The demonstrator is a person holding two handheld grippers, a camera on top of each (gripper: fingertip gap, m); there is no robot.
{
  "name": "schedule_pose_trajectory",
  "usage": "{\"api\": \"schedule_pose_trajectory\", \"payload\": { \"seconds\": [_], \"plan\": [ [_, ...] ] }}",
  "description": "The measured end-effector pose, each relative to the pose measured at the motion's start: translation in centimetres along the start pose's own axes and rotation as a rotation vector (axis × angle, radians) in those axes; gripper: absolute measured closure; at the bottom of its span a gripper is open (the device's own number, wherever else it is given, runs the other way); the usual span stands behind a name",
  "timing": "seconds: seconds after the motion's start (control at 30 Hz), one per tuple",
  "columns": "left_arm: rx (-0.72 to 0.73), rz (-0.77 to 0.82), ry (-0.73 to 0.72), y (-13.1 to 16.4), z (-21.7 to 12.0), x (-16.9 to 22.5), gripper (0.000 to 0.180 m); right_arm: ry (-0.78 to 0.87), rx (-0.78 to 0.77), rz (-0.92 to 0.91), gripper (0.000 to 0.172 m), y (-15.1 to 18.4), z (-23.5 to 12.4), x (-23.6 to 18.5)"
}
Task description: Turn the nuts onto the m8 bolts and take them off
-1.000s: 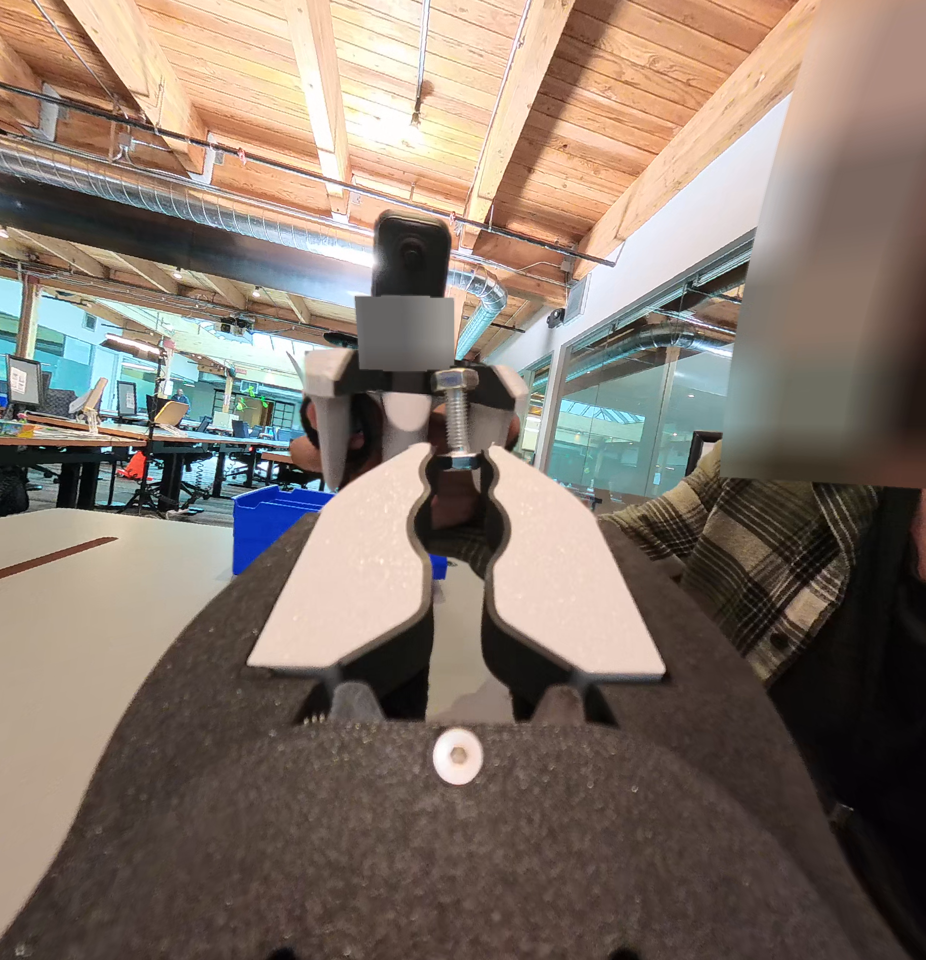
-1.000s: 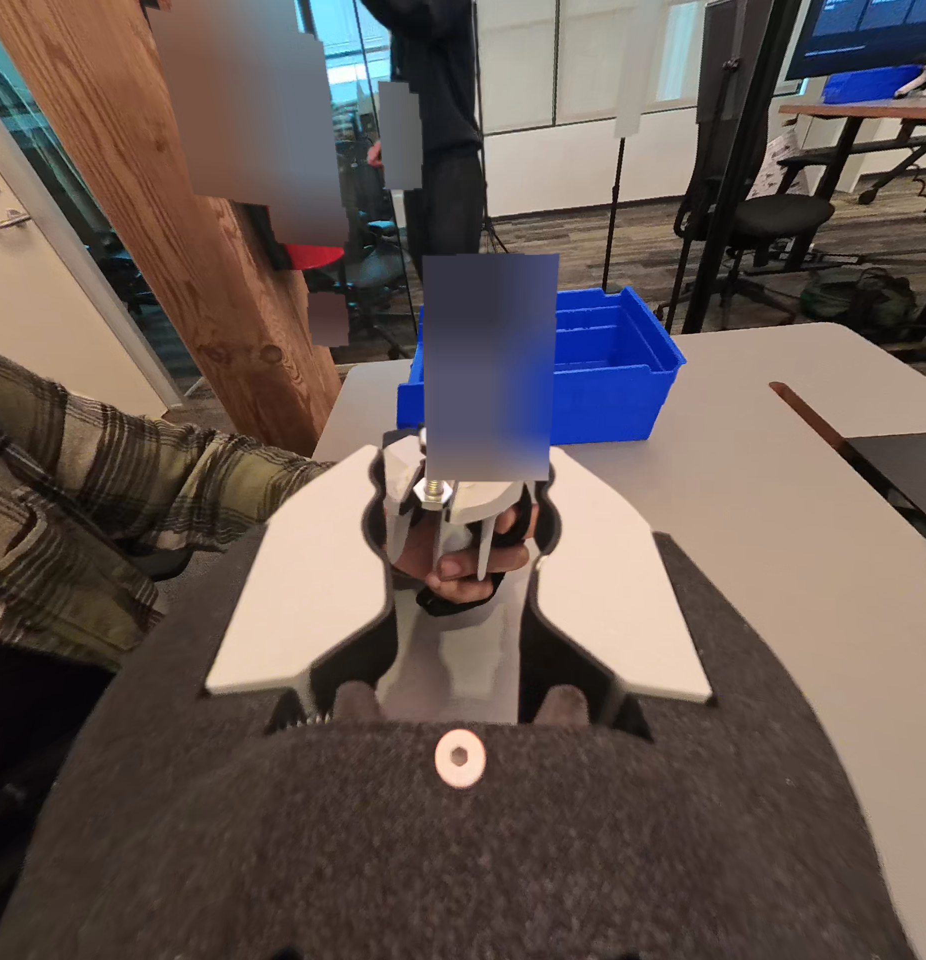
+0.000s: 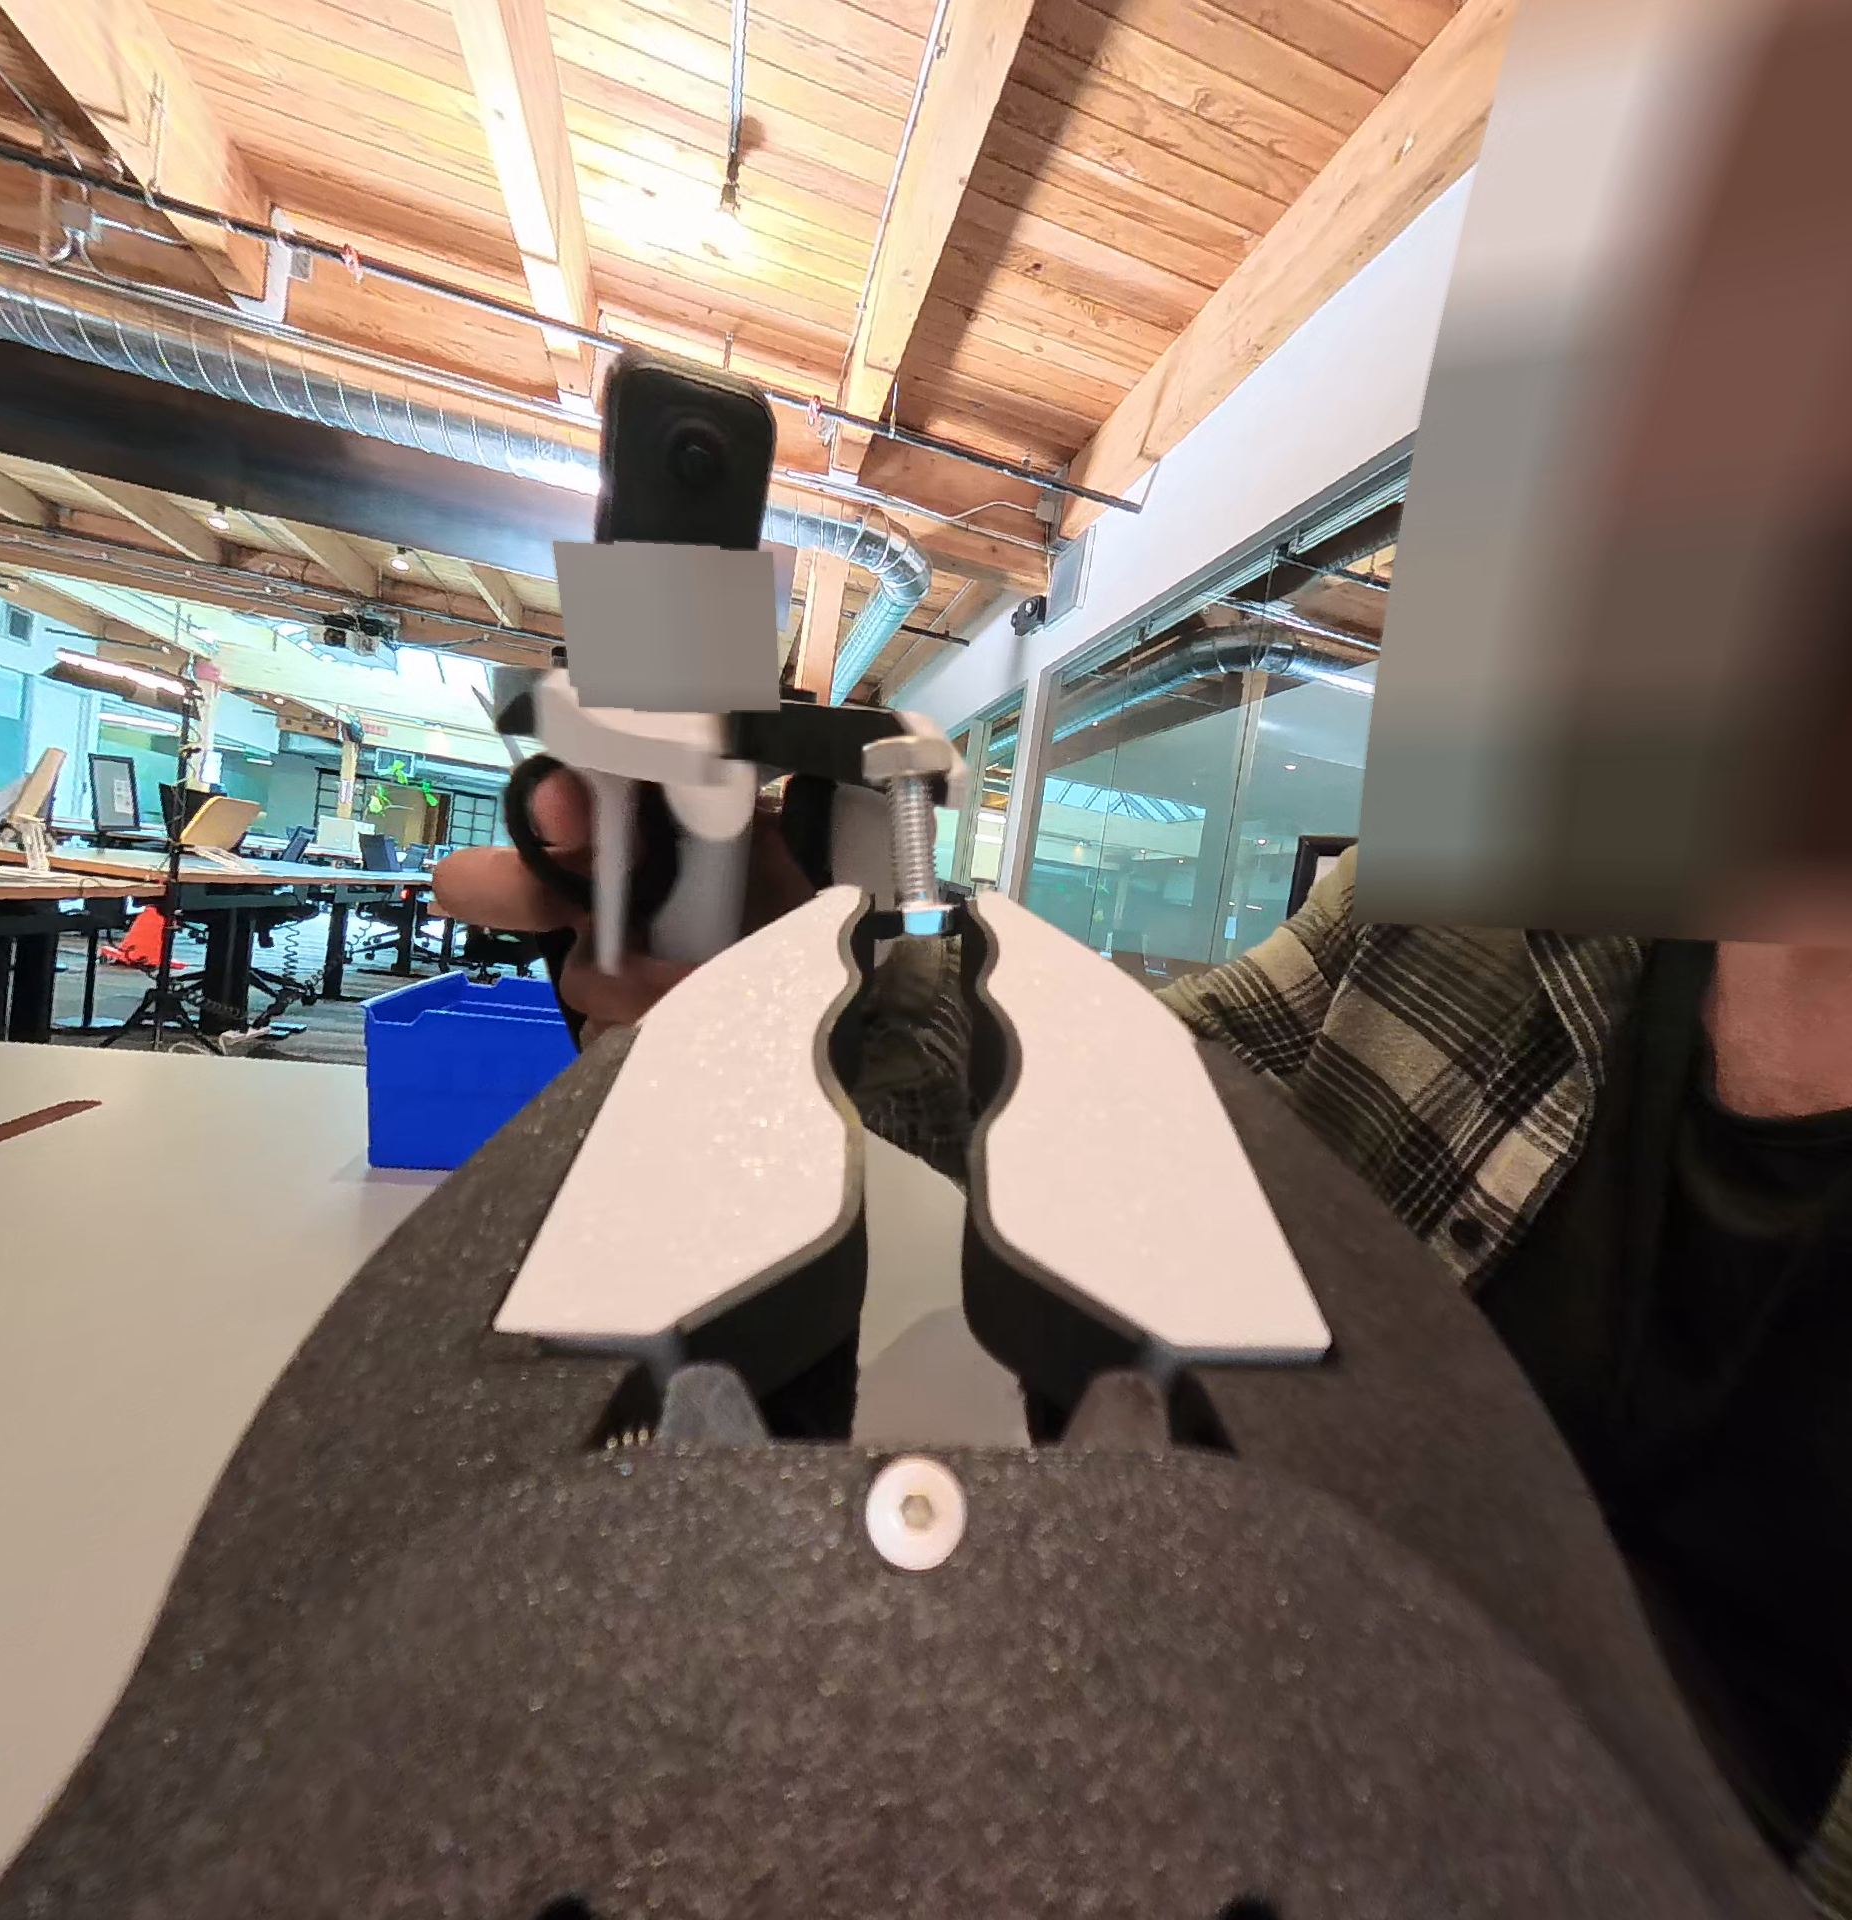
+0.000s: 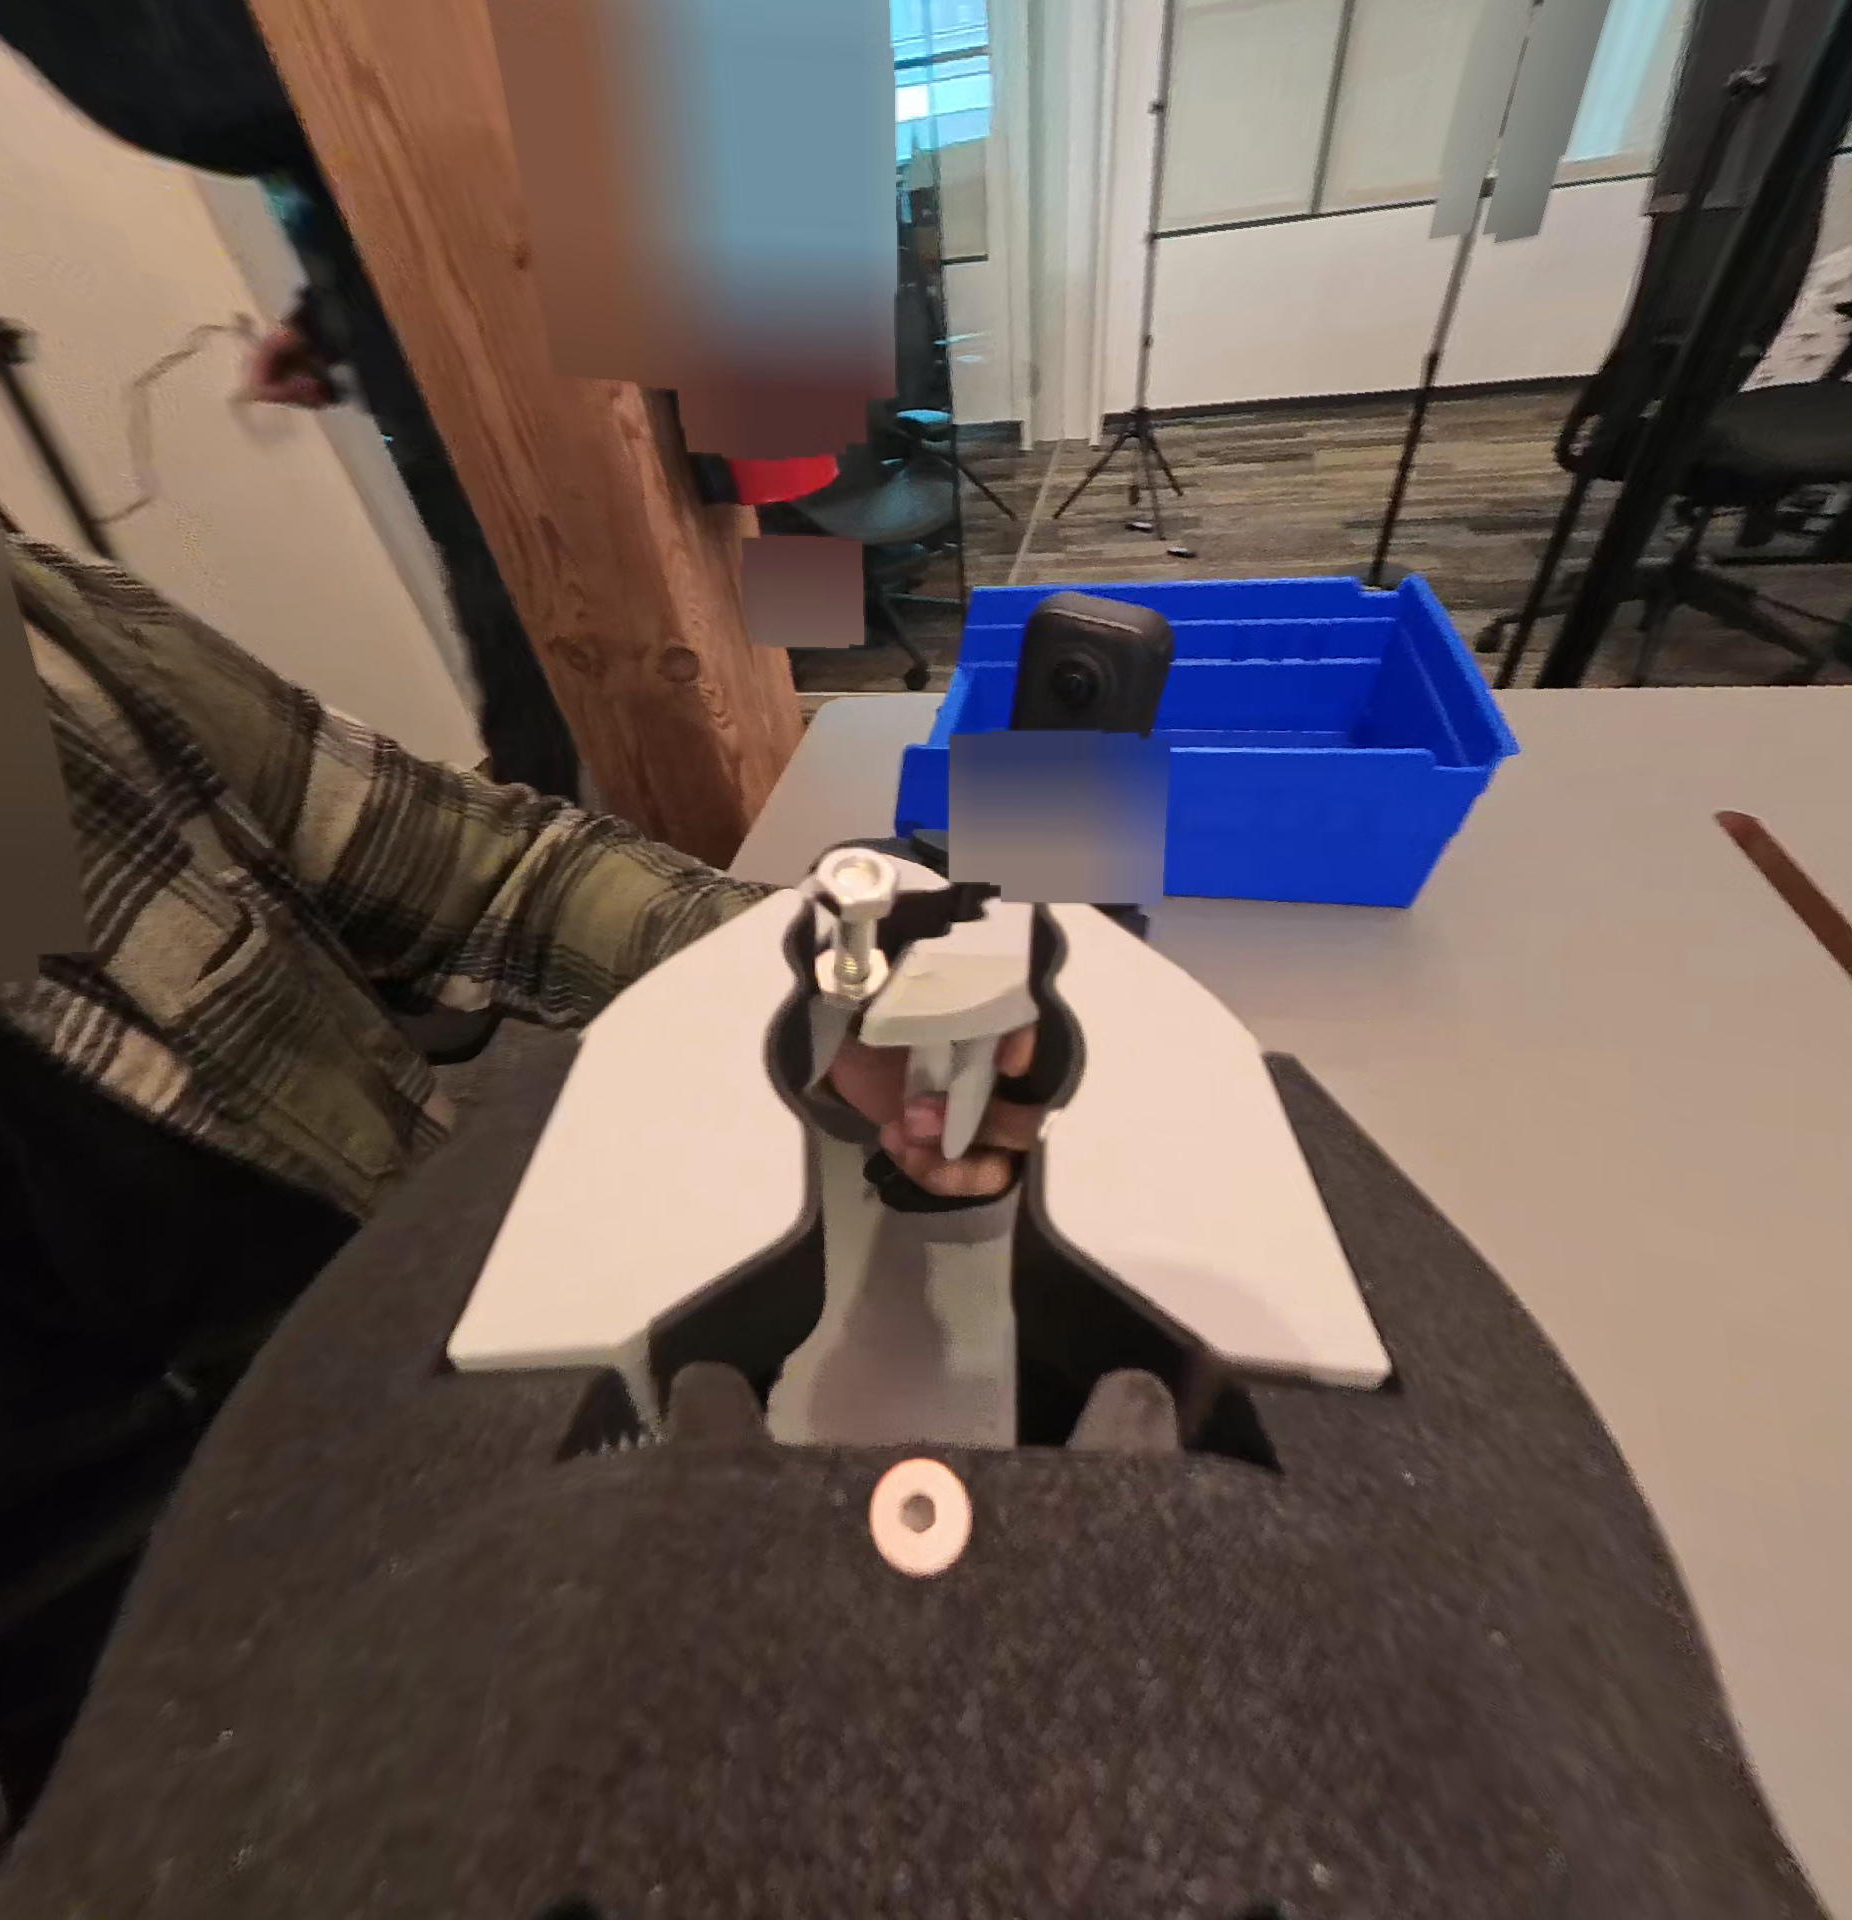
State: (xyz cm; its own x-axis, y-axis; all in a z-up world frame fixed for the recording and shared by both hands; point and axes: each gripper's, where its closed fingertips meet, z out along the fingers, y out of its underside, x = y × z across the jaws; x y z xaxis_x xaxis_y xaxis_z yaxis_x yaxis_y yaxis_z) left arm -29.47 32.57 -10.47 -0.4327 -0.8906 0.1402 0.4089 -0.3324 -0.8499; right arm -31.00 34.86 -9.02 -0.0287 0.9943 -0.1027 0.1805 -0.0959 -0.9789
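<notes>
My left gripper (image 3: 920, 906) is shut on a silver nut (image 3: 924, 920) threaded on the lower end of a silver bolt (image 3: 914, 842). The bolt stands upright, with its hex head (image 3: 906, 758) at the top. In the left wrist view my right gripper (image 3: 745, 743) faces me, jaws apart, and the bolt head lies by one of its fingertips (image 3: 943, 774). In the right wrist view my right gripper (image 4: 914, 914) is open. The bolt head (image 4: 854, 878) sits near its left fingertip (image 4: 787, 914), not pinched. The nut (image 4: 847, 977) shows below it, in the left gripper (image 4: 880, 1003).
A blue bin (image 4: 1317, 821) (image 3: 454, 1081) stands on the grey table (image 4: 1524, 1039) behind the grippers. A person in a plaid shirt (image 4: 278, 852) (image 3: 1421, 1049) sits close by. A wooden post (image 4: 589, 520) rises past the table's far left edge. A dark strip (image 4: 1805, 904) lies at the right. The grippers are tip to tip, or close to it.
My right gripper has shifted sideways, so the bolt head now lies by one fingertip rather than centred between them, and its jaws stand narrower. The left gripper has kept its hold on the nut.
</notes>
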Motion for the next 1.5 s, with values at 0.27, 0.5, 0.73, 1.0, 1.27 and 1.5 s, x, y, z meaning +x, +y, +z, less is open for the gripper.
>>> {"api": "schedule_pose_trajectory", "payload": {
  "seconds": [0.27,0.5,0.73,1.0,1.27,1.5],
  "plan": [
    [0.003,0.002,-0.006,0.0,0.0,-0.1,0.165,0.084,0.029,0.008,0.116,-0.7,-1.0,0.9],
    [0.007,0.004,-0.004,-0.1,-0.1,0.0,0.165,0.130,0.025,0.001,0.112,-0.8,-0.7,1.6],
    [0.008,0.004,-0.003,-0.2,0.0,0.0,0.165,0.109,0.060,-0.001,0.111,-1.2,-0.9,1.0],
    [0.012,0.011,-0.006,-0.4,-0.1,0.1,0.165,0.152,0.036,-0.001,0.113,-0.7,-1.0,1.8],
    [0.008,0.010,-0.003,-0.2,0.0,0.1,0.165,0.137,0.014,-0.023,0.110,-0.6,0.0,1.2],
    [0.012,0.012,-0.008,-0.4,-0.1,0.1,0.165,0.143,0.033,0.003,0.108,-0.7,-0.7,1.2]
  ]
}}
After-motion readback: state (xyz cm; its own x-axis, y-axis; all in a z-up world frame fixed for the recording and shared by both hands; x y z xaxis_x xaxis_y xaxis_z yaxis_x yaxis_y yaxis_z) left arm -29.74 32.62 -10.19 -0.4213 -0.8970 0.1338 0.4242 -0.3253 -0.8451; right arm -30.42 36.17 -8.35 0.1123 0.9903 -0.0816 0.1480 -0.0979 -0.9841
